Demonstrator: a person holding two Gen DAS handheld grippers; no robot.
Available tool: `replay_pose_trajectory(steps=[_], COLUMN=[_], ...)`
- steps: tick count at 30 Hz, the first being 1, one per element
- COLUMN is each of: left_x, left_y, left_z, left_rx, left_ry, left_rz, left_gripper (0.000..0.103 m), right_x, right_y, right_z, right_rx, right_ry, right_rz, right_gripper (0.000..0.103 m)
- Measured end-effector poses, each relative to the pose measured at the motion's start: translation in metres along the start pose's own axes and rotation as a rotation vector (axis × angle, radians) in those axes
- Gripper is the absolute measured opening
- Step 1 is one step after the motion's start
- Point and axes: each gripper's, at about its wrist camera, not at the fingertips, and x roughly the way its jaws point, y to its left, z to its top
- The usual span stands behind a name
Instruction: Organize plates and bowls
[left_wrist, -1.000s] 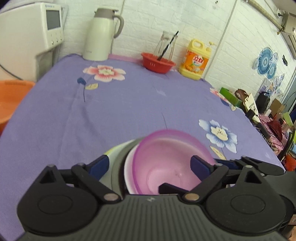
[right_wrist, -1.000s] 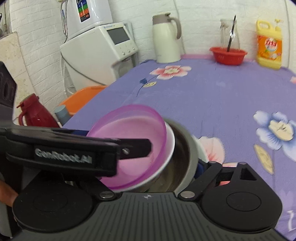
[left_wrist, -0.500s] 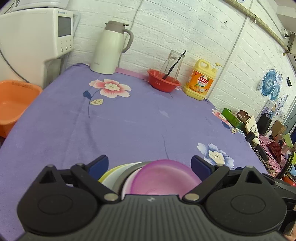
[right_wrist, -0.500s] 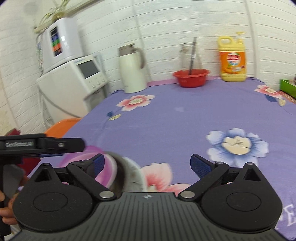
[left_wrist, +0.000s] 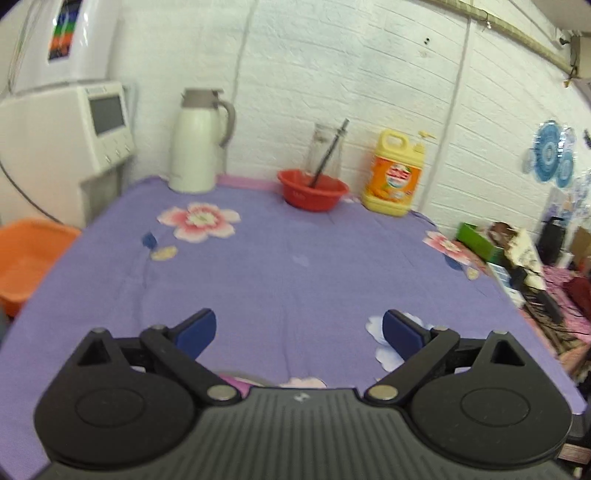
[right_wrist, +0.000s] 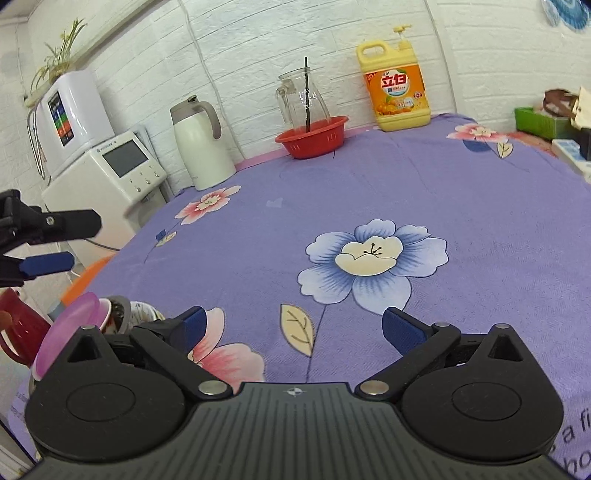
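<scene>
Jaws on my right gripper (right_wrist: 293, 330) and left gripper (left_wrist: 299, 330) stand spread, holding nothing. Stacked dishes (right_wrist: 110, 312), pink bowl (right_wrist: 68, 332) outermost and tipped on edge, sit at eight o'clock of my right jaws, rims facing roughly nine; left gripper (right_wrist: 48, 245) hovers above them.

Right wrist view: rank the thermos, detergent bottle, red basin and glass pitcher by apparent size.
1. Thermos and detergent bottle: about alike, so no ranking between them.
2. Red basin: wider but low.
3. Glass pitcher: smallest, its base hidden in the basin.
</scene>
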Motion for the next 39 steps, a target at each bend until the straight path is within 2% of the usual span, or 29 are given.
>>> replay_pose_trajectory(steps=[3, 7, 11, 15, 19, 25, 28, 31, 34, 36, 39], left_x=[-0.002, -0.006, -0.021, -0.042, -0.063, -0.068, -0.054, -0.034, -0.016, -0.010, -0.014], left_y=[-0.010, -0.005, 0.007, 0.018, 0.033, 0.066, 0.079, 0.080, 0.076, 0.072, 0.060], left_z=[0.000, -0.005, -0.012, -0.019, -0.028, -0.027, -0.017, -0.007, 0.002, 0.005, 0.003], left_rx=[0.023, -0.041, -0.094, -0.086, -0.070, -0.059, -0.046, -0.003, 0.025, 0.035, 0.070], left_ry=[-0.030, -0.031, -0.033, -0.049, -0.091, -0.142, -0.157, -0.139, -0.105, -0.081, -0.092], left_rz=[0.094, 0.165, 0.202, 0.198, 0.105, -0.024, -0.036, -0.034, -0.064, -0.085, -0.098], left_gripper=[0.096, 0.096, 0.096, 0.096, 0.096, 0.096, 0.096, 0.096, 0.096, 0.096, 0.096], right_x=[0.004, 0.009, 0.010, -0.001, -0.030, -0.043, -0.031, -0.014, 0.001, 0.004, -0.003], right_y=[-0.011, -0.010, 0.002, 0.026, 0.052, 0.087, 0.102, 0.111, 0.113, 0.111, 0.106], right_z=[0.010, 0.020, 0.021, 0.017, 0.007, -0.003, 0.005, 0.017, 0.026, 0.028, 0.027], right_rx=[0.018, -0.016, -0.037, -0.070, -0.090, -0.079, -0.109, -0.119, -0.110, -0.098, -0.071], right_ry=[-0.003, 0.012, 0.027, 0.021, -0.048, -0.116, -0.135, -0.152, -0.137, -0.131, -0.135], right_rz=[0.054, 0.105, 0.151, 0.166, 0.131, -0.005, -0.073, -0.125, -0.176, -0.208, -0.252], right_gripper=[0.103, 0.103, 0.103, 0.103, 0.103, 0.103, 0.103, 0.103, 0.103, 0.103, 0.103])
